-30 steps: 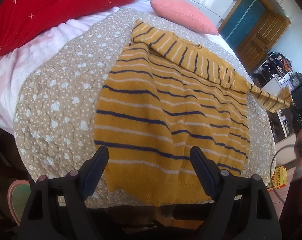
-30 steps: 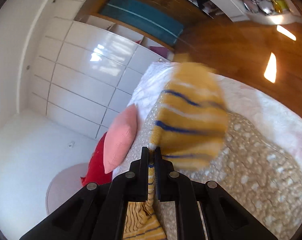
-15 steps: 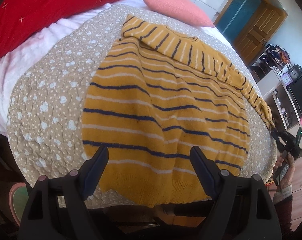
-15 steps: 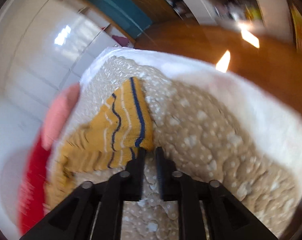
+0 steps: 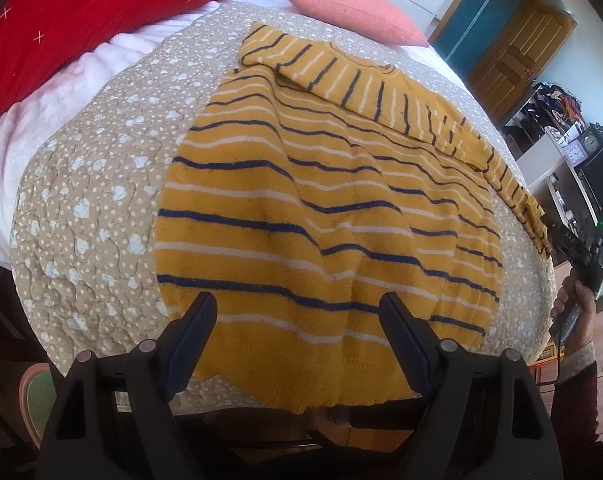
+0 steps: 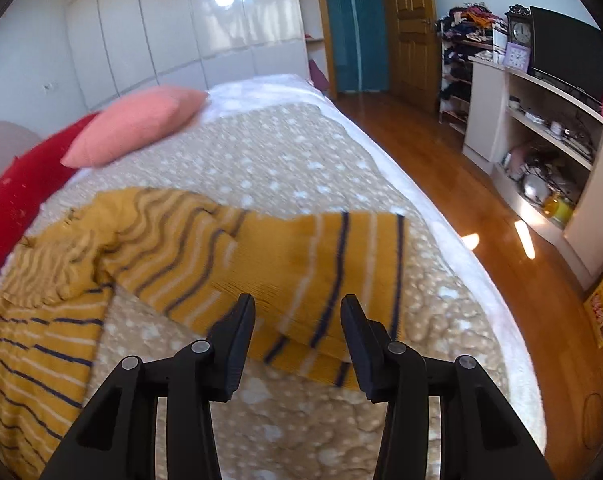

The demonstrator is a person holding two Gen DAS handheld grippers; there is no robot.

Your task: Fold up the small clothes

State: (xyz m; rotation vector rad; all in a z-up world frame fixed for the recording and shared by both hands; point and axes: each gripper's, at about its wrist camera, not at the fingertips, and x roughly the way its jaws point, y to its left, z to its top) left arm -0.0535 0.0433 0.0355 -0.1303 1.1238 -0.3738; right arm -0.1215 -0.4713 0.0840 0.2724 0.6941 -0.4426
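The left tongs (image 5: 297, 312) hover with jaws spread wide over the hem of the yellow striped sweater (image 5: 321, 216), which lies flat on the dotted bed quilt (image 5: 85, 208). The right tongs (image 6: 298, 316) are also parted and empty above the outstretched sleeve (image 6: 301, 264). Beyond the sweater lie a pink pillow (image 6: 137, 128) and a red pillow (image 5: 101, 12).

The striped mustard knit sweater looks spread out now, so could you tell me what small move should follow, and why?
Probably fold the right sleeve across the striped mustard knit sweater: it lies straight out on the beige dotted quilt, and the right gripper is open over it.
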